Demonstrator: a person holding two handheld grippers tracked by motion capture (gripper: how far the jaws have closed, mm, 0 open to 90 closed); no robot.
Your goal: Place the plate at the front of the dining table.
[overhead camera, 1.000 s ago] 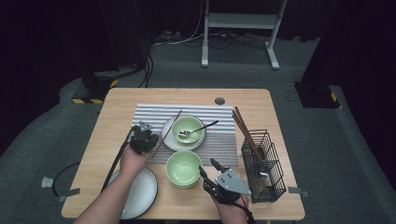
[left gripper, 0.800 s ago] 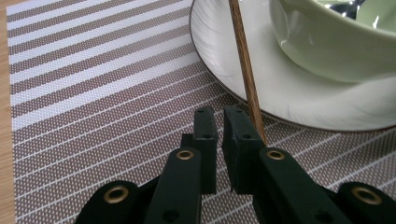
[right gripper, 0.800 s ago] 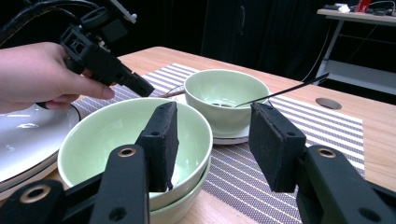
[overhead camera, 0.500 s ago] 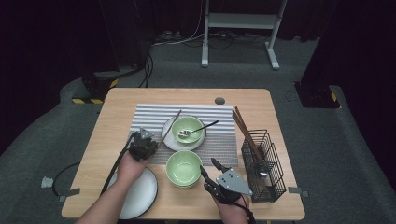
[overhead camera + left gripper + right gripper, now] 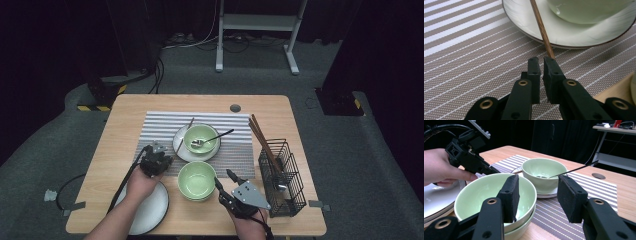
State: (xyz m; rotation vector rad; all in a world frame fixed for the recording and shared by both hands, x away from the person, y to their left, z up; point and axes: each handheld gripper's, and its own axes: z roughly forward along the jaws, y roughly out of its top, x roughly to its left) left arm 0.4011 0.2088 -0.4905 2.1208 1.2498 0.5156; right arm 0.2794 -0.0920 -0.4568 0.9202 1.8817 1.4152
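left fingers (image 5: pixel 541 62) nearly closed at chopstick (image 5: pixel 541 27) tip, grip unclear | right fingers (image 5: pixel 537 195) wide, empty | spoon (image 5: pixel 214 137) in far bowl (image 5: pixel 201 138)

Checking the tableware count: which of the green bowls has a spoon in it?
The far bowl, sitting on the plate on the striped mat. The near bowl, by the right gripper, is empty and stacked on another.

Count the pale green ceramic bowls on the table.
3: one pale green ceramic bowl sits on the white plate with a spoon inside; two more are stacked at the near edge. None seem hidden.
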